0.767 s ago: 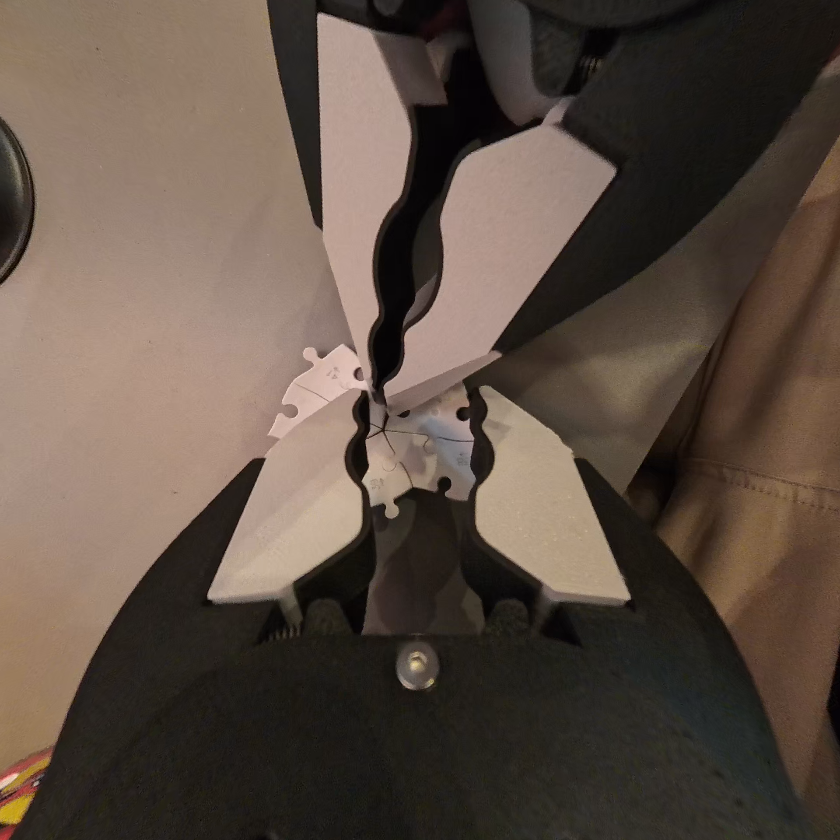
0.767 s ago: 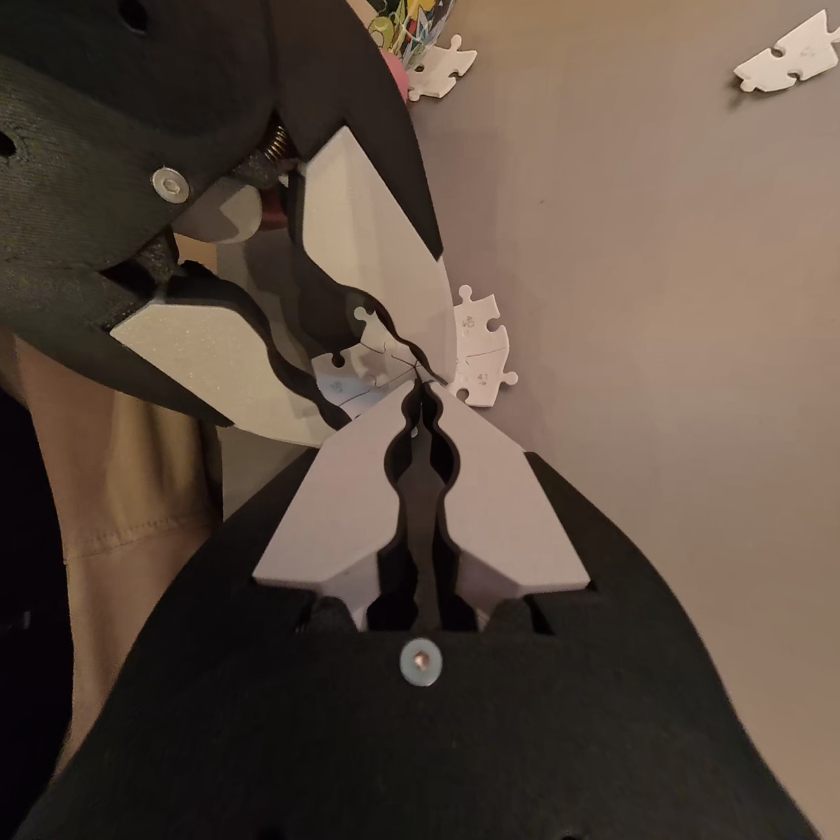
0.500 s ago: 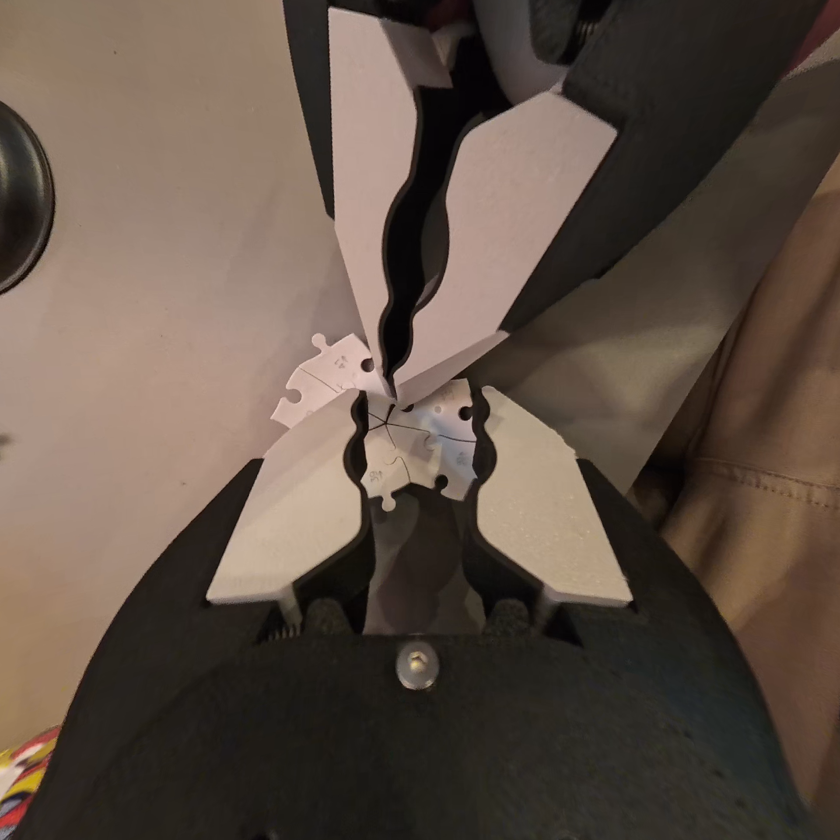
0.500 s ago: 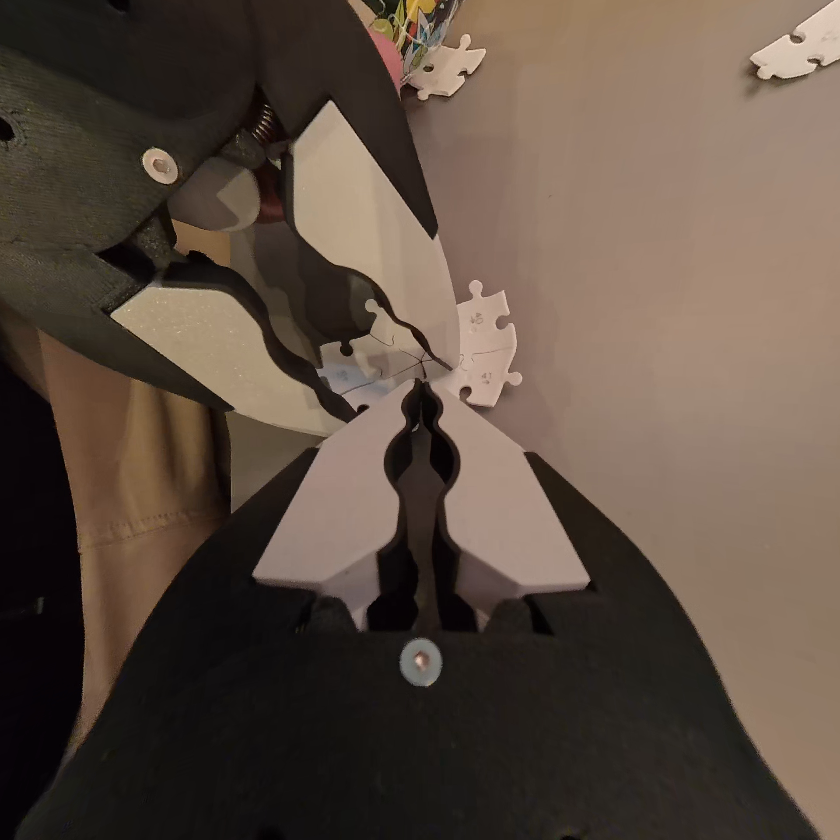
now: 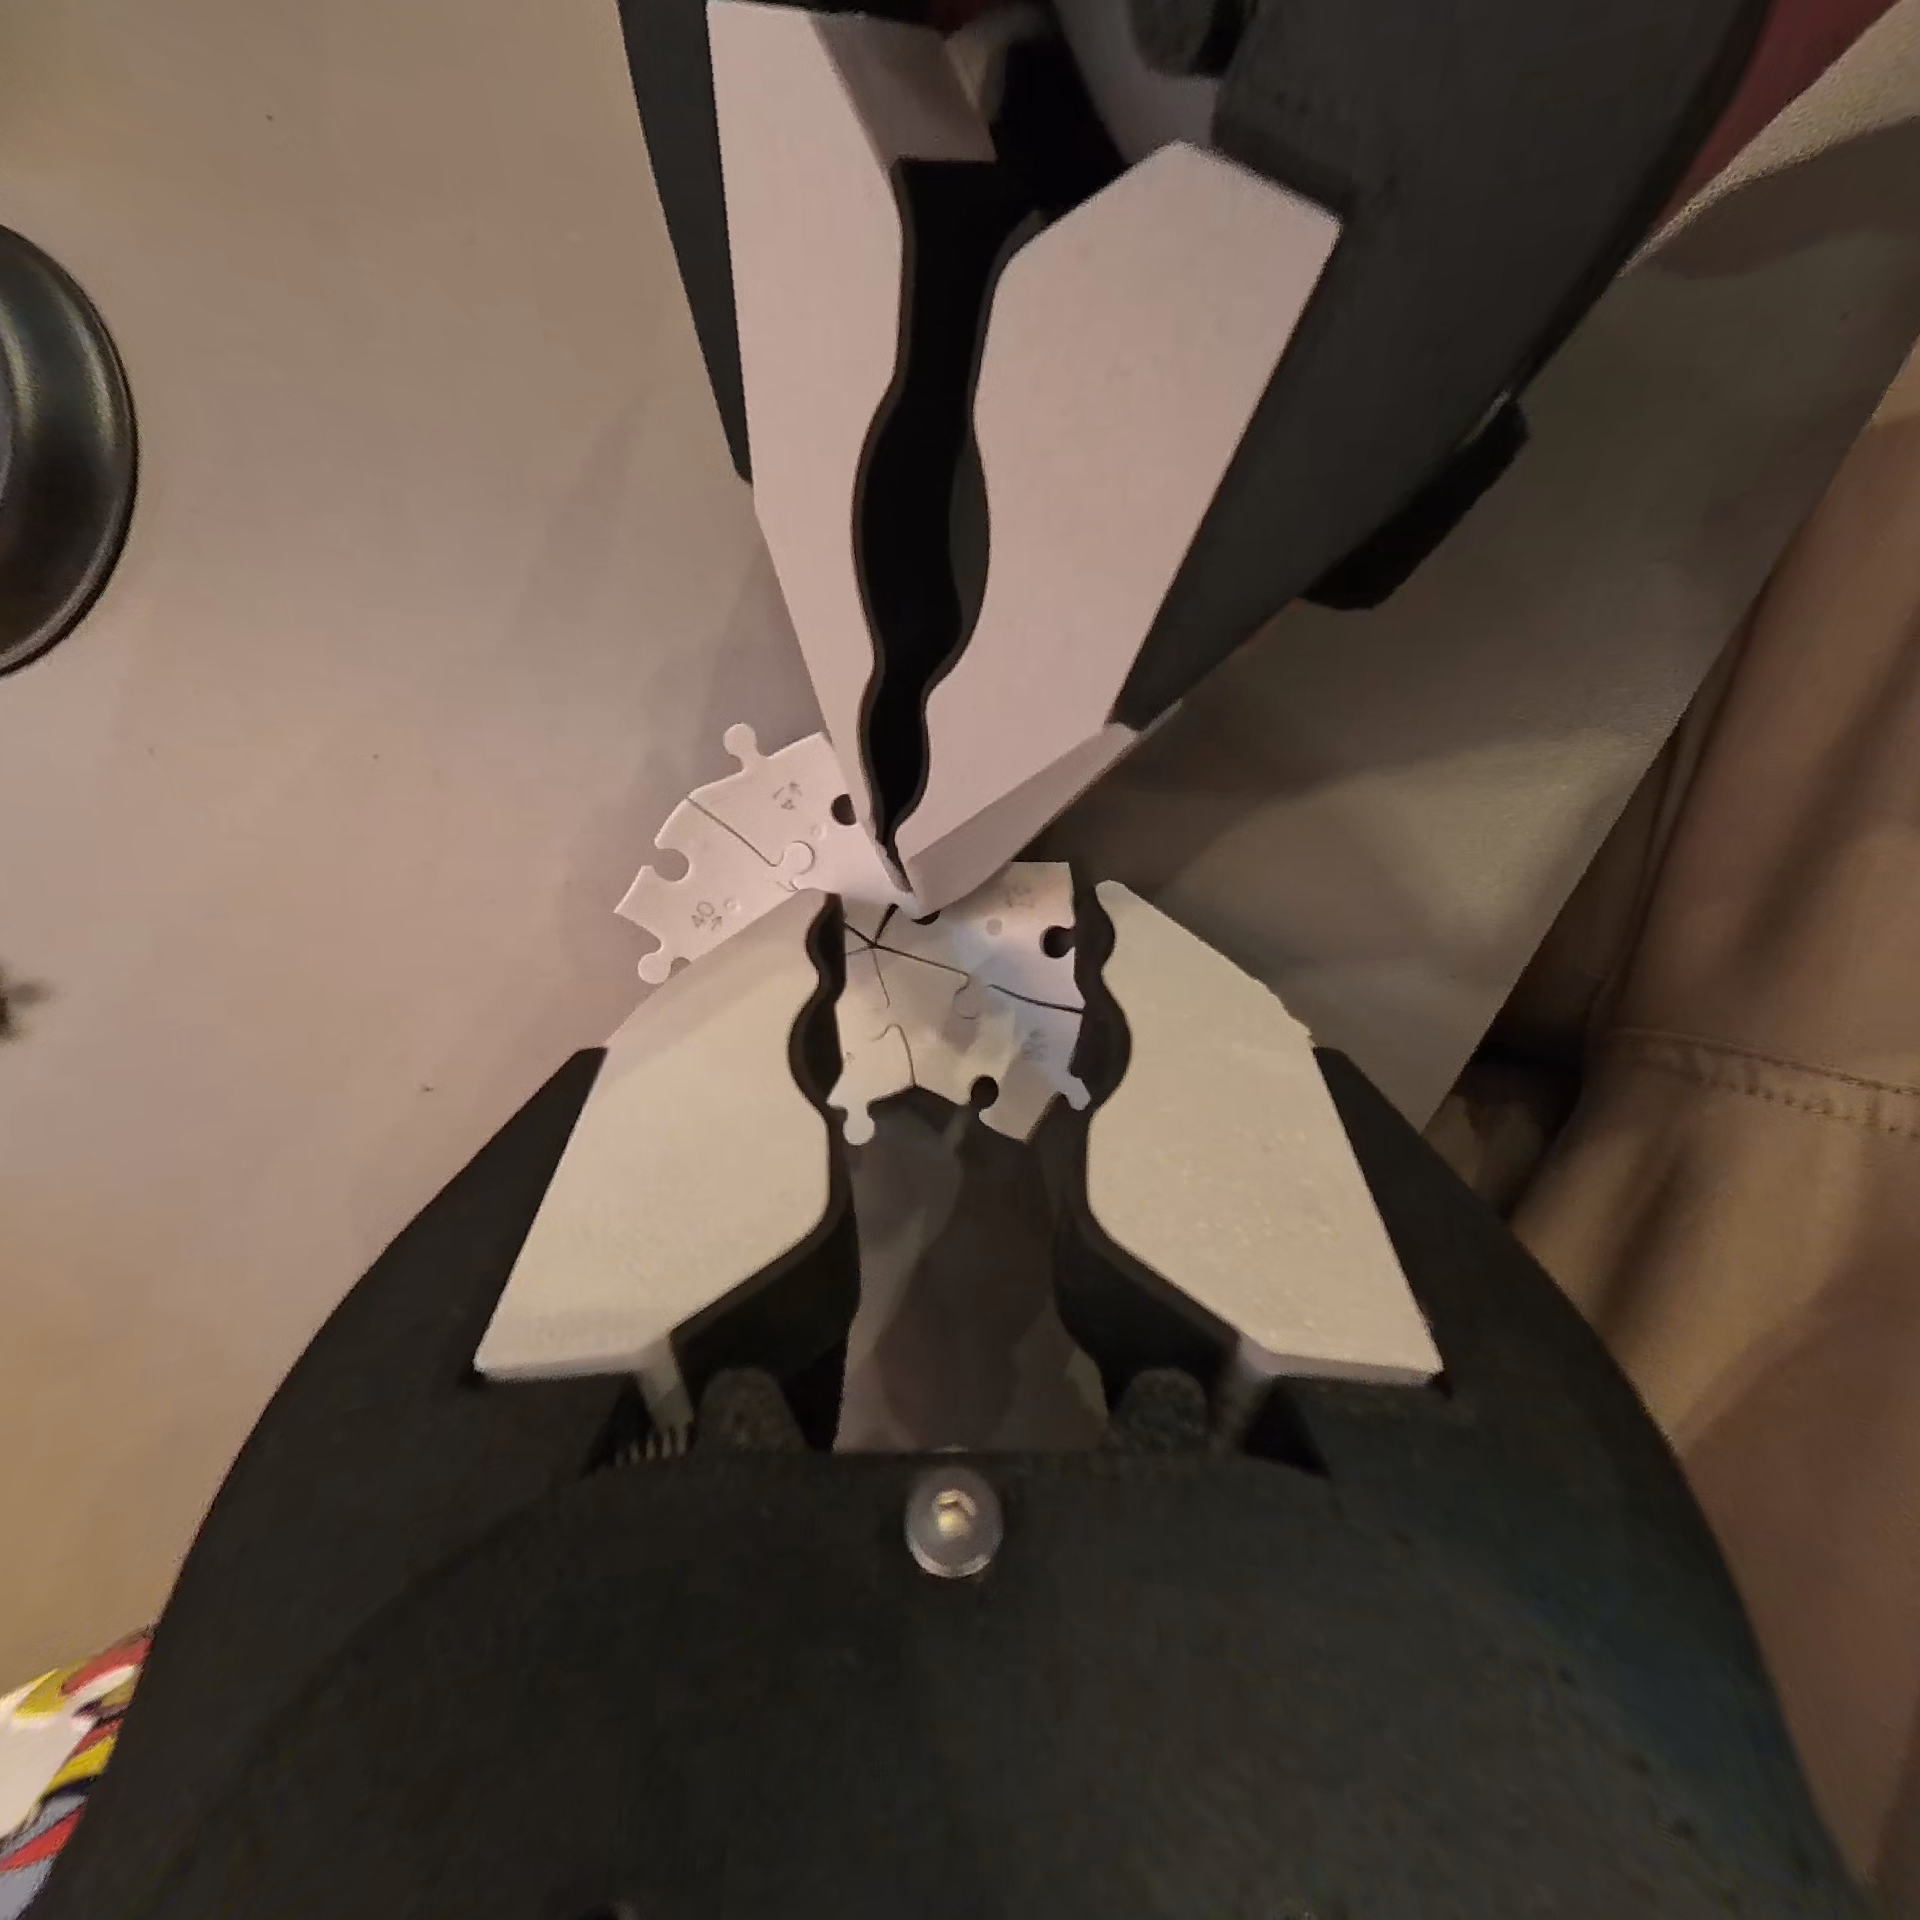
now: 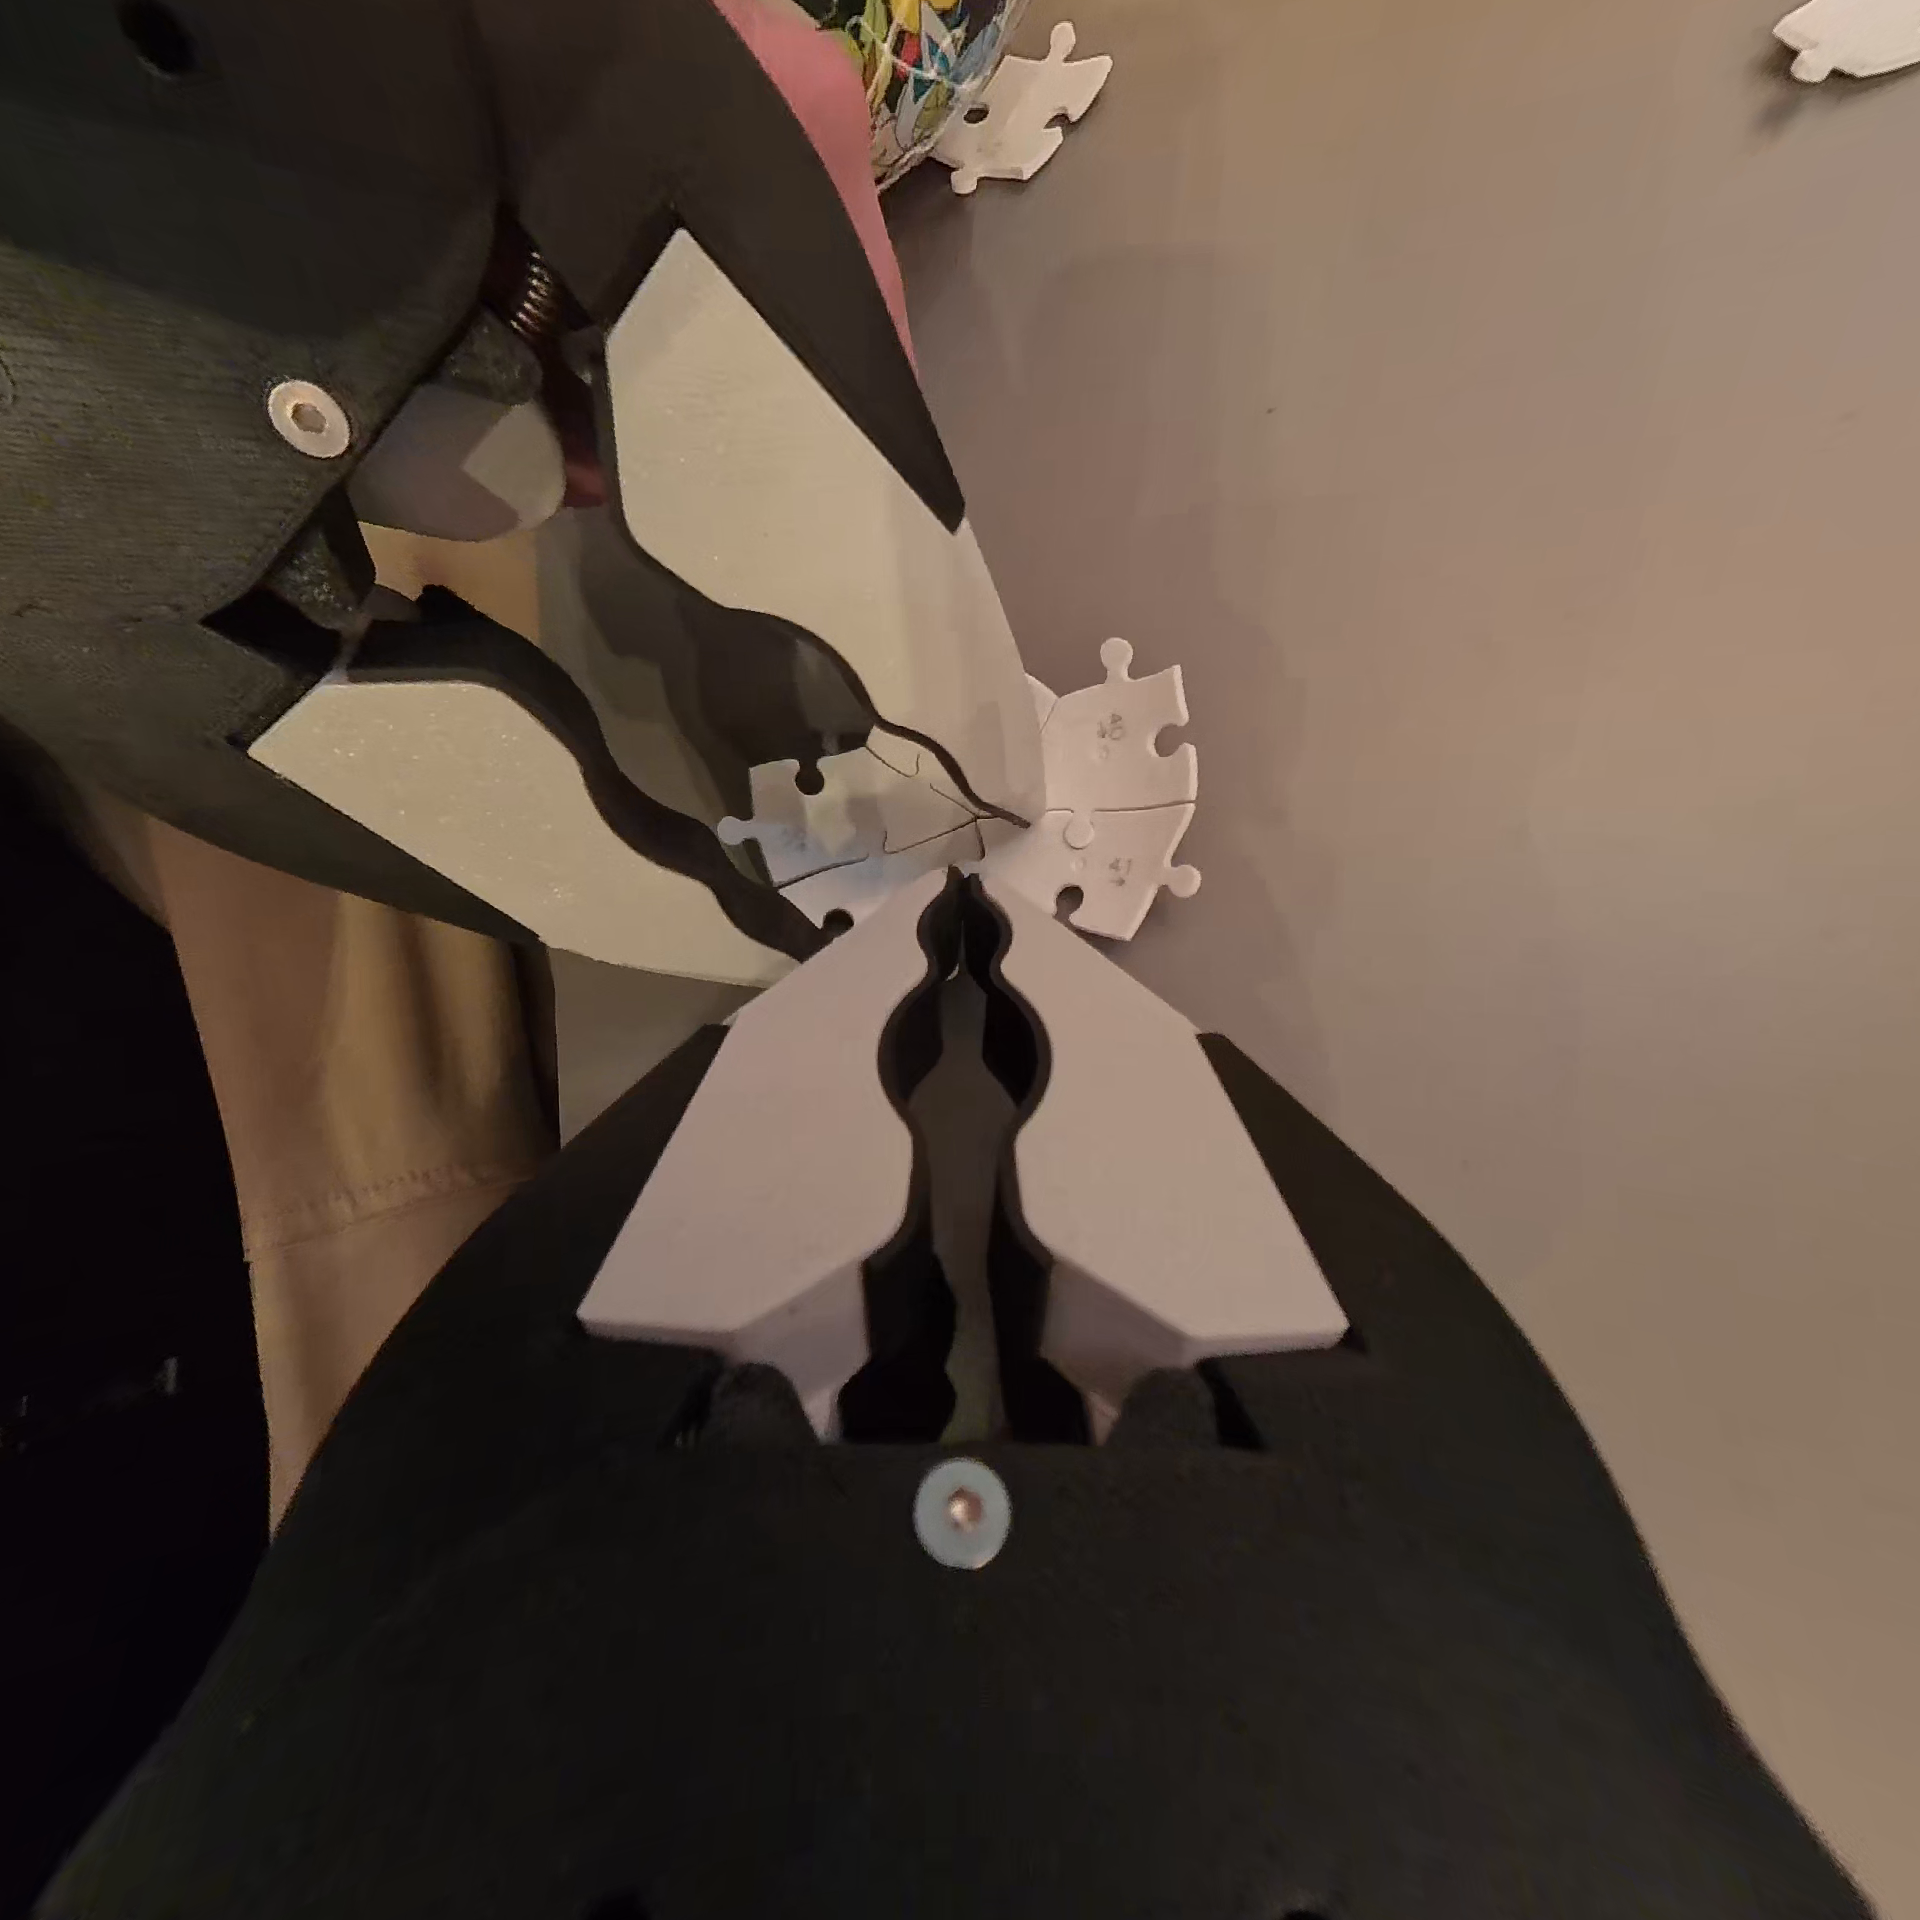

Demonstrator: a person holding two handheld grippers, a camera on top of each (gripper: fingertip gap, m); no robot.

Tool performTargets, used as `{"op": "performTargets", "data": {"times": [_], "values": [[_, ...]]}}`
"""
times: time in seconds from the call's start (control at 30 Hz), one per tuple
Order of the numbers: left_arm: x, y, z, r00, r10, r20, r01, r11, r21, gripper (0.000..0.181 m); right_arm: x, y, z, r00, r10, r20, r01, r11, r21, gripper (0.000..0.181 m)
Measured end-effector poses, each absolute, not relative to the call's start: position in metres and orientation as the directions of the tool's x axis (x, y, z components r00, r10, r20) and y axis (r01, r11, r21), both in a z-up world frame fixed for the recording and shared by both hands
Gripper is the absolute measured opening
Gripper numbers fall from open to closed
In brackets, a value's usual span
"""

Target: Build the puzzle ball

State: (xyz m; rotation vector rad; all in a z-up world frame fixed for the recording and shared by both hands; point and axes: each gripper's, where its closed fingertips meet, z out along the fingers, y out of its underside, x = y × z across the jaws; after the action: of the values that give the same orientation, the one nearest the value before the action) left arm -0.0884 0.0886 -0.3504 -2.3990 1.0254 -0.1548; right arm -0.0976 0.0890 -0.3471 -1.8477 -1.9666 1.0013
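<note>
A: Going from the left in the left wrist view, what is there?

B: A dark round object [image 5: 52, 447] at the left edge, well left of the puzzle cluster [image 5: 935, 997]. Then the cluster itself, a fan of white joined pieces held above the bench [image 5: 364, 623].

A: And the left tongs [image 5: 951, 971]?

B: They come up from below the cluster. Their fingers stand partly apart, and the cluster's near pieces sit between the wavy inner edges. Whether those edges press on the pieces, I cannot tell. Two joined pieces stick out past the left finger.

A: The right tongs [image 5: 902, 883]?

B: They reach down from above the cluster, nearly closed, the tips meeting at the centre where the seams converge. Right of the cluster is tan fabric [image 5: 1714, 1143].

A: From the right wrist view?

B: The left tongs [image 6: 914, 873] enter from the upper left of the cluster [image 6: 1101, 810], spread around it. The right tongs [image 6: 964, 883] sit just below it, tips almost together at its centre; a grip is not clear. Far above the cluster lie a loose white piece [image 6: 1013, 114] beside a colourful object [image 6: 925, 73], and another piece [image 6: 1849, 42] at the upper right corner.
</note>
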Motion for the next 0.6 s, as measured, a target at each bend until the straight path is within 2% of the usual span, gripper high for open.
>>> {"op": "performTargets", "data": {"times": [0.1,0.33,0.6], "values": [[-0.09,0.09,-0.351,0.711,-0.696,-0.098,-0.638,-0.58,-0.507,0.037,-0.1,0.095,-0.339,-0.134,0.951,-0.277,0.75,-0.086,-0.656,0.0],[-0.09,0.09,-0.351,0.71,-0.698,-0.092,-0.636,-0.58,-0.51,0.037,-0.103,0.102,-0.344,-0.115,0.97,-0.216,0.749,-0.059,-0.66,0.0],[-0.092,0.091,-0.351,0.712,-0.695,-0.095,-0.634,-0.58,-0.511,0.04,-0.107,0.099,-0.347,-0.11,0.96,-0.259,0.756,-0.089,-0.648,0.0]]}}
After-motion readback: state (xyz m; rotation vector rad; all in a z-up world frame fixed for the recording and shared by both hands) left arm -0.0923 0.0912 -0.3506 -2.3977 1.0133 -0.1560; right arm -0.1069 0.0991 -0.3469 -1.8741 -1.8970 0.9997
